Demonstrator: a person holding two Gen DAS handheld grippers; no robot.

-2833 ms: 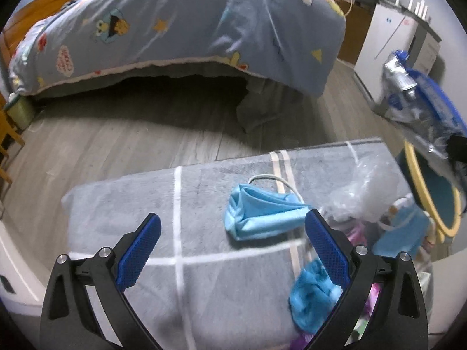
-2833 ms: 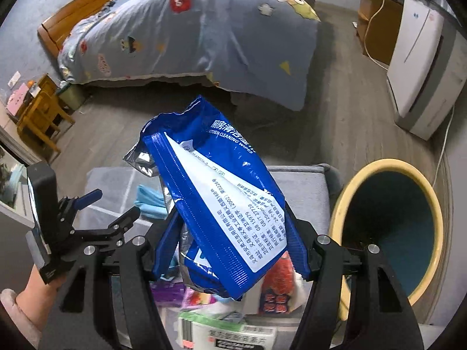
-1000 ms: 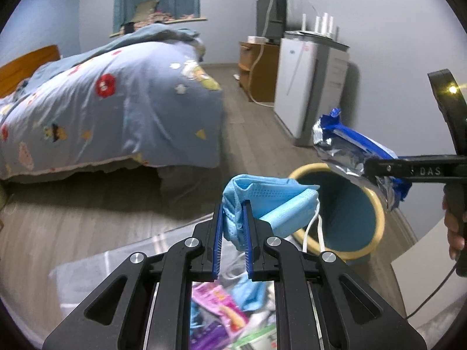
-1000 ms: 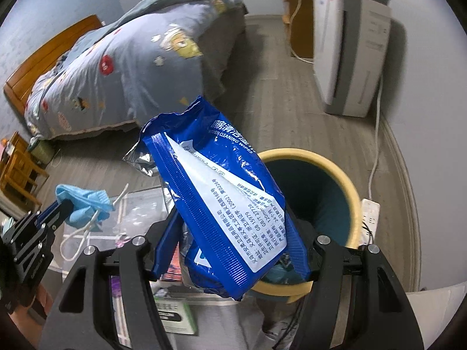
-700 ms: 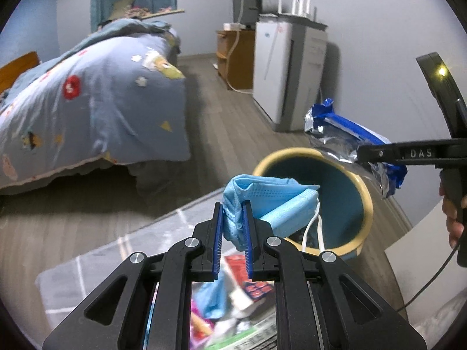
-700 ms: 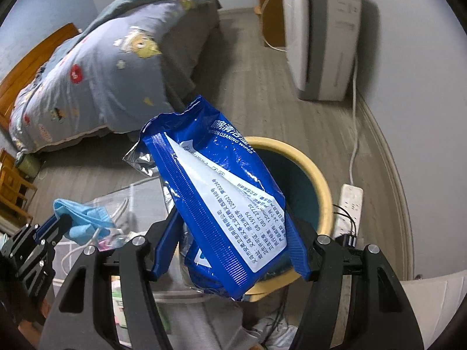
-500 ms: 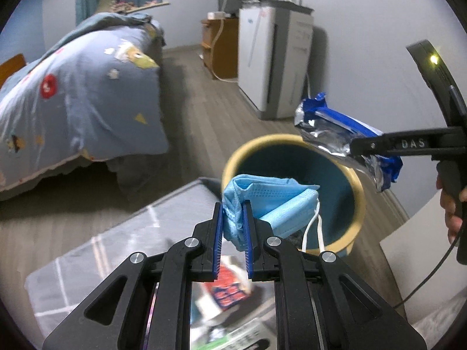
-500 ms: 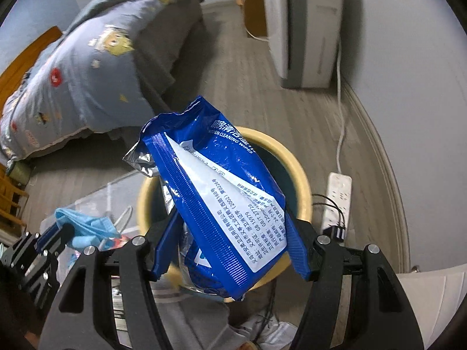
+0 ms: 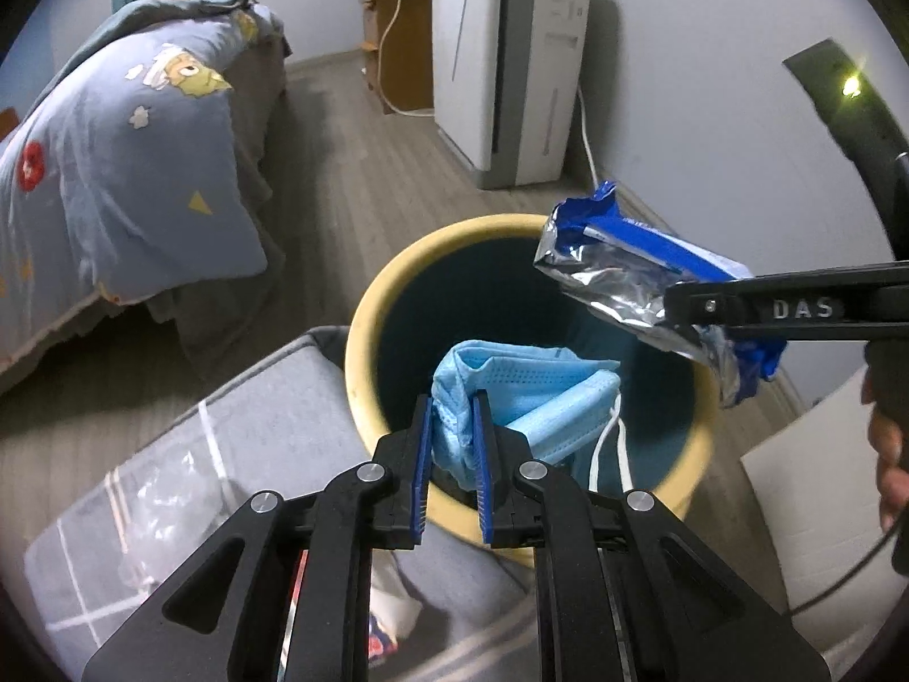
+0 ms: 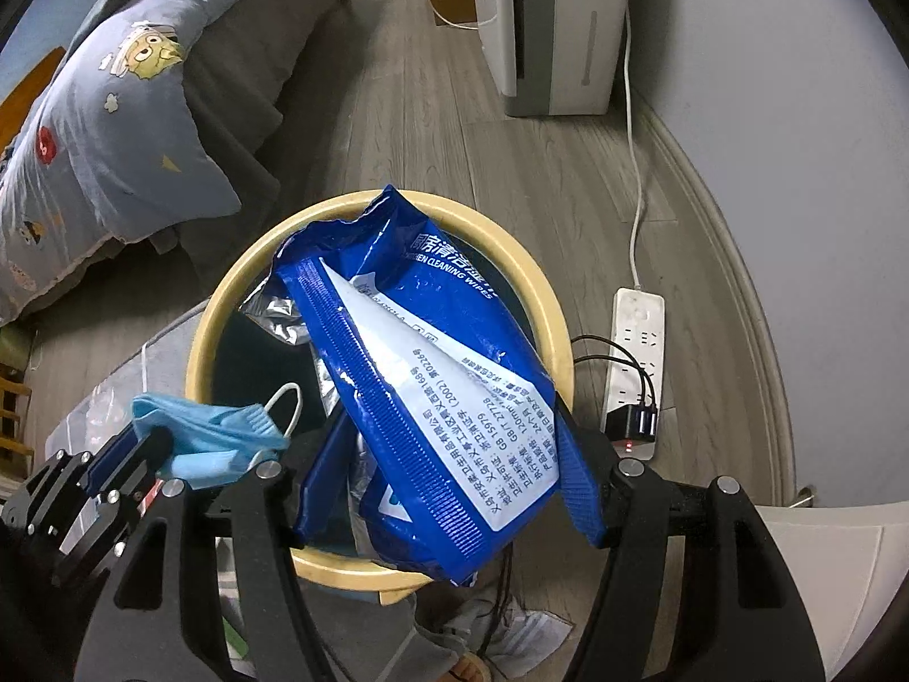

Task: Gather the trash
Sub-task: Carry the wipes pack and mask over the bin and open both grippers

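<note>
My left gripper (image 9: 451,432) is shut on a light blue face mask (image 9: 528,392) and holds it over the near rim of a round bin with a yellow rim (image 9: 363,307) and dark teal inside. My right gripper (image 10: 449,454) is shut on a blue wipes packet (image 10: 432,375) with a white label, held above the bin's opening (image 10: 238,307). In the left wrist view the packet (image 9: 636,278) hangs over the bin's right side. In the right wrist view the mask (image 10: 210,432) and left gripper sit at the bin's left edge.
A grey checked bench (image 9: 187,454) with clear plastic and colourful wrappers stands left of the bin. A bed with a blue quilt (image 9: 113,159) is at the left. A white appliance (image 9: 505,57) and a power strip (image 10: 636,341) with cables lie behind and right of the bin.
Both grippers have moved right from the bench to over the bin. The left gripper picked the mask off the bench earlier and still holds it. The right one still holds the packet.
</note>
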